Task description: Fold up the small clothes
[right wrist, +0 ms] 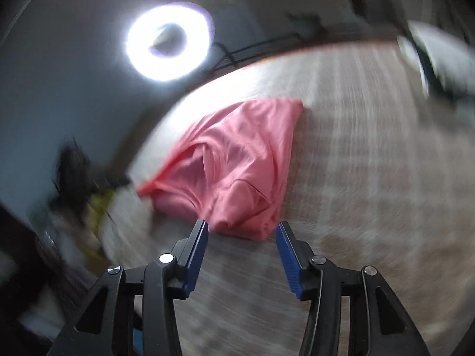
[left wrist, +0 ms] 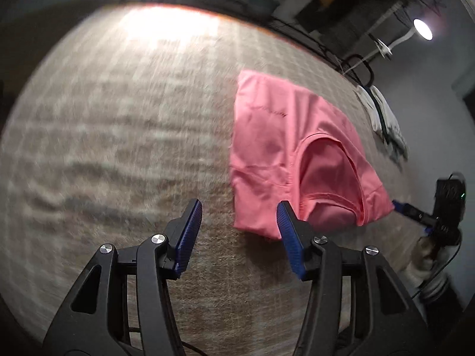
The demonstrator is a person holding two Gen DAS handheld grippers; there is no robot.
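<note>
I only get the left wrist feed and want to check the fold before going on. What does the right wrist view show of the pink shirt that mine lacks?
Observer: The right gripper is open, nothing between its pads; the pink shirt lies just beyond its tips.
Operator: Anything past the shirt there?
Observer: A lit ring light stands beyond the checked cloth.
Operator: Is the shirt flat?
Observer: No, its near edge is bunched, with a sleeve corner sticking out sideways.
</note>
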